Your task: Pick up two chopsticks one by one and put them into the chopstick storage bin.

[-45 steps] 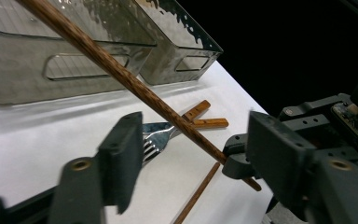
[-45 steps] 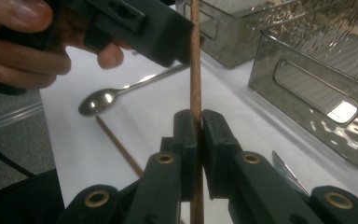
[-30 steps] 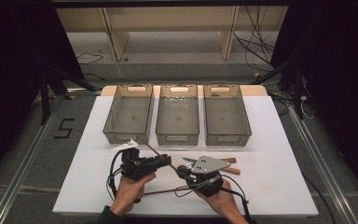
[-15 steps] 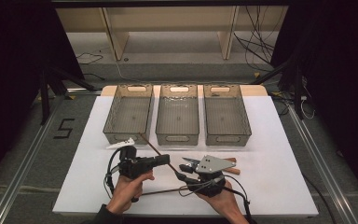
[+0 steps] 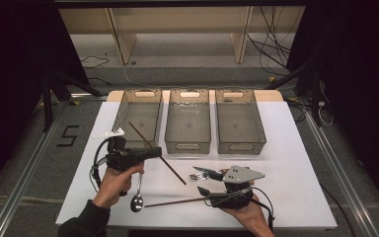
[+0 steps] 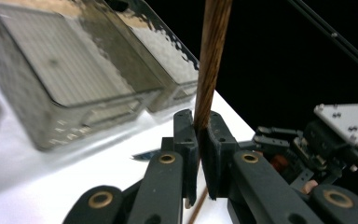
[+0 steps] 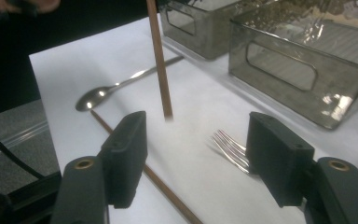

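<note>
Over the white table (image 5: 286,163), close to the front of the left bin (image 5: 123,111): left gripper (image 5: 155,150), pinched tight on a brown chopstick (image 5: 172,172). Held up off the table and slanted, with the top end up by the bin's wall and the low end pointing down toward the middle of the table. Squeezed between the two black pads, grabbed partway along, likely so as not to tip or swing too much. Probably lifted like this to be carried to a bin and dropped inside.

Down by the front edge, right gripper (image 5: 208,181): jaws wide apart, just been opening, nothing pinched between them. Low over the table, pointing left. Right beside, a second chopstick (image 5: 172,202), flat on the table, running under one jaw in the right gripper view. Looks like the next thing to grab, hence the open jaws. Fork (image 5: 205,173) flat too, just past the jaws. Spoon (image 5: 137,197) flat near the left hand, bowl toward the front edge.

At the back, three see-through bins in a row: left bin, middle bin (image 5: 190,145), right bin (image 5: 239,147), all looking empty. Most likely one bin for each kind of thing. Hard to tell which for which.

Next, by a good guess: swing over a bin, go lower, let go. Careful with the long stick: easy to bump the bin wall, or to slip out crooked.
</note>
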{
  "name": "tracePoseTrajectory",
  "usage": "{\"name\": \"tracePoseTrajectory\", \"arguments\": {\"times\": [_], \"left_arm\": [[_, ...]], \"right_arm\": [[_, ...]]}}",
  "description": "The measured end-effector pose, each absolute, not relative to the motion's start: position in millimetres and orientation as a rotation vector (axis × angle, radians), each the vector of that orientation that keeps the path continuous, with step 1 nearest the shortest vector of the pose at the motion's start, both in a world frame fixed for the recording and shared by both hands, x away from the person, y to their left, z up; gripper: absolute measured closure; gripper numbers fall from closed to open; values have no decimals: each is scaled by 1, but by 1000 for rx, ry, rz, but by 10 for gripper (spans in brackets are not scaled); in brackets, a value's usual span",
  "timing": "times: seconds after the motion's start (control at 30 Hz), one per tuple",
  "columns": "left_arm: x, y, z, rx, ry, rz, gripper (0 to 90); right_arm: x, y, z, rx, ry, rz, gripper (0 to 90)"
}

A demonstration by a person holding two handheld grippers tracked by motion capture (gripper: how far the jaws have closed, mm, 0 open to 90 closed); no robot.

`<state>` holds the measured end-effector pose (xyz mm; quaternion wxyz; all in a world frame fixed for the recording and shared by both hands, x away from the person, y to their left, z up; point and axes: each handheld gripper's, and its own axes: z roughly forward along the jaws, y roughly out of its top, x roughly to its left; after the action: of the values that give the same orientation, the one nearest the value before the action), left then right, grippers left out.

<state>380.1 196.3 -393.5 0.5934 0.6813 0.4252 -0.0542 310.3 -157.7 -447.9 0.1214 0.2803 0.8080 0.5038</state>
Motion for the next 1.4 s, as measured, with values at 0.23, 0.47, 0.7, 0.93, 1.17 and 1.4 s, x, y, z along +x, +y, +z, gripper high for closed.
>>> {"name": "tracePoseTrajectory", "arguments": {"times": [0.23, 0.47, 0.7, 0.93, 1.17, 1.4], "left_arm": [[403, 216, -373, 1598, 1017, -96, 849], [432, 234, -349, 1621, 1054, -67, 849], [460, 249, -331, 1644, 1113, -17, 849], [478, 261, -324, 1628, 1174, 45, 849], [503, 272, -329, 1639, 1274, 87, 849], [516, 265, -336, 1673, 1315, 105, 848]], "right_arm": [[308, -167, -450, 834, 2345, 1486, 316], [304, -175, -451, 855, 2336, 1487, 302], [303, -178, -454, 874, 2338, 1470, 297], [302, -179, -454, 880, 2335, 1475, 276], [301, -181, -455, 886, 2334, 1477, 251], [302, -181, -456, 888, 2339, 1473, 241]]}}
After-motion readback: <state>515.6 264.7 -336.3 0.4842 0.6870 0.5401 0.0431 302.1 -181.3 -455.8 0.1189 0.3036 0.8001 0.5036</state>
